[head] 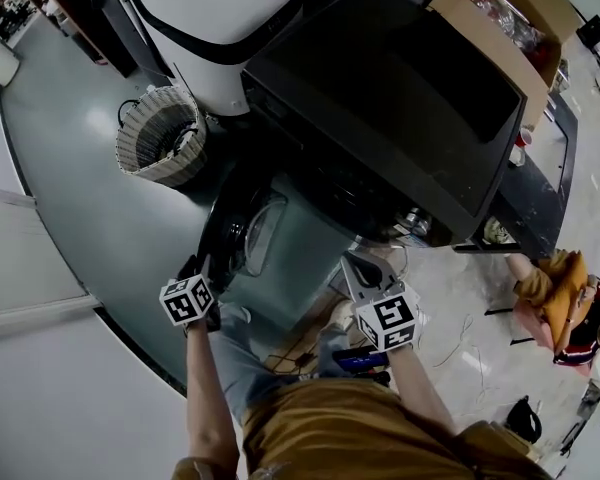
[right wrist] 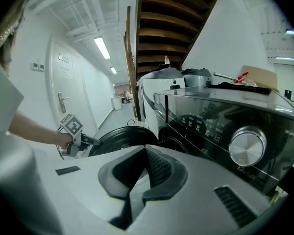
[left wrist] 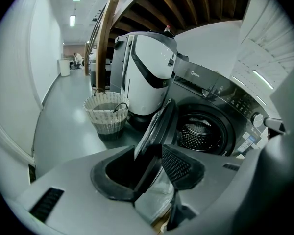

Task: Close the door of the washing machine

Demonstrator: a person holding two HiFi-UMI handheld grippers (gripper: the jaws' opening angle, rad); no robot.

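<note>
Evidently the door (left wrist: 156, 124) stands swung well out from the washing machine (left wrist: 220, 97). The left gripper (left wrist: 148, 152) straddles its rim with jaws parted, probably to swing it home, while the right gripper (right wrist: 146, 153) hangs aside, clenched on nothing.

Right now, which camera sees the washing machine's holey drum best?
The left gripper view: it looks straight into the opening at the drum. The head view sees the machine from above, drum hidden. The right gripper view shows the open door, no drum.
</note>
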